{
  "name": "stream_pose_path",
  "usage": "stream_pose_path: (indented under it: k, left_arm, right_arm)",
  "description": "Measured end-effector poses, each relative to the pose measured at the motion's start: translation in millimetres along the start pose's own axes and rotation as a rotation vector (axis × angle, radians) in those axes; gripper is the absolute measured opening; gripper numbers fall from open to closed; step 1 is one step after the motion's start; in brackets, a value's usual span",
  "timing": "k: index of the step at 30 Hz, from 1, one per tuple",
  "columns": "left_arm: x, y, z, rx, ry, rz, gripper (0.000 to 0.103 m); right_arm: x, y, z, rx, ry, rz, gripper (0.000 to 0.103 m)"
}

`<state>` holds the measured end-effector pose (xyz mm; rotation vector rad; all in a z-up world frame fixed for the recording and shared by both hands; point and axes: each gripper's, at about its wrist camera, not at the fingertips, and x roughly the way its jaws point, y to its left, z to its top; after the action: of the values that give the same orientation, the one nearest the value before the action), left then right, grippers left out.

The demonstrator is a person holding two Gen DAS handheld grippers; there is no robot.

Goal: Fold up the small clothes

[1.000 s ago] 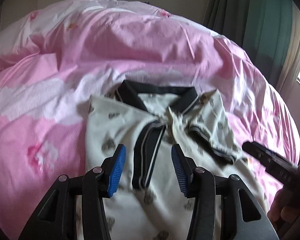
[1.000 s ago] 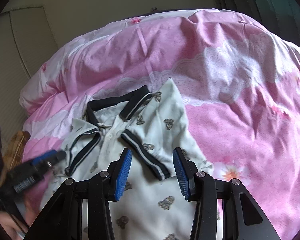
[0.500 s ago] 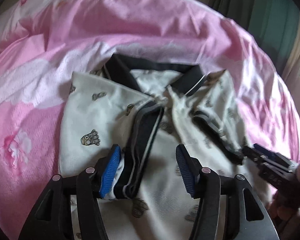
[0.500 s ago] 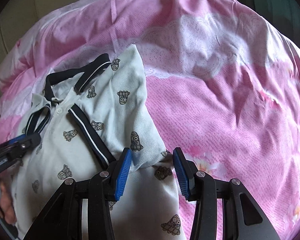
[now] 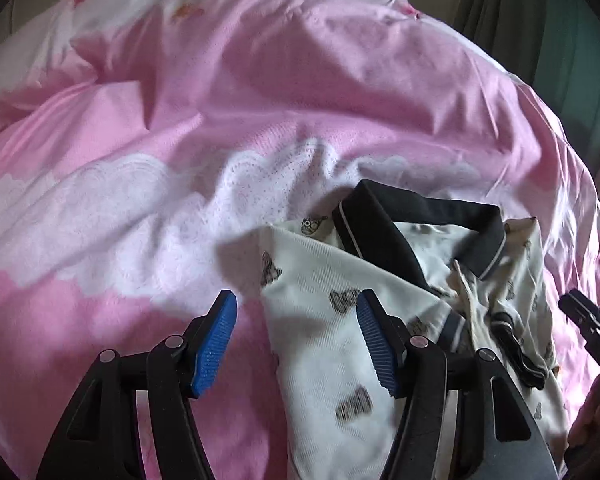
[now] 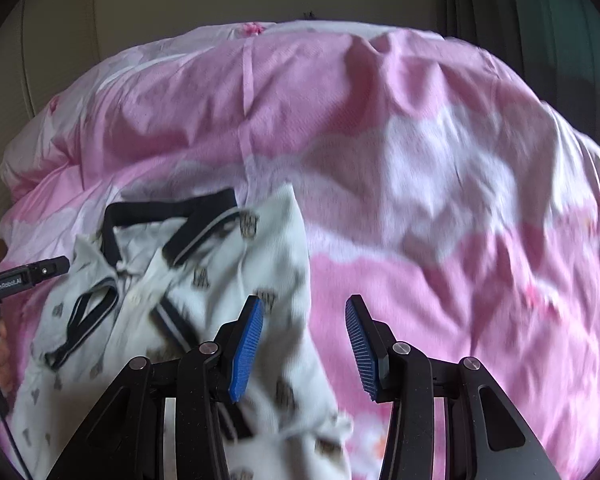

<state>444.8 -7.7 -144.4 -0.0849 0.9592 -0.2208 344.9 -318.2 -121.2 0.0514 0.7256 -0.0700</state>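
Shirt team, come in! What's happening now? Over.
Left hand-held gripper open, jaws just widened, nothing pinched. Right hand-held gripper open. Shirt on quilt, sleeves folded in. Nothing blocking.

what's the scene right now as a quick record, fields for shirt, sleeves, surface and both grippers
shirt: white polo shirt with small dark prints and a dark collar, lying face up
sleeves: both folded in over the chest
surface: pink quilt on a bed
left gripper: open, jaws have just been opening, shirt's side edge lies between them but is not pinched
right gripper: open, shirt's other side edge lies between the jaws, not pinched
background: green curtain
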Motion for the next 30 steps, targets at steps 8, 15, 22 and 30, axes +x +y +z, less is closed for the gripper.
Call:
stream_pose_path:
  k: [8, 15, 22, 30]
  left_arm:
    - [40.0, 14.3, 17.7, -0.069, 0.066, -0.061, 0.045]
    - [45.8, 15.2, 22.6, -0.047, 0.062, -0.074, 0.015]
    - [38.7, 5.6, 17.8, -0.036, 0.007, -0.003, 0.007]
    - [41.9, -4.3, 30.4, 0.005, -0.002, 0.064, 0.007]
  right_arm:
    - [41.6, -0.3, 23.9, 0.036, 0.032, 0.068, 0.044]
    - [70.9, -15.8, 30.5, 0.099, 0.087, 0.159, 0.044]
    - [65.2, -14.6, 29.0, 0.090, 0.046, 0.170, 0.007]
    - [69.0, -23.4, 37.1, 0.110, 0.032, 0.108, 0.006]
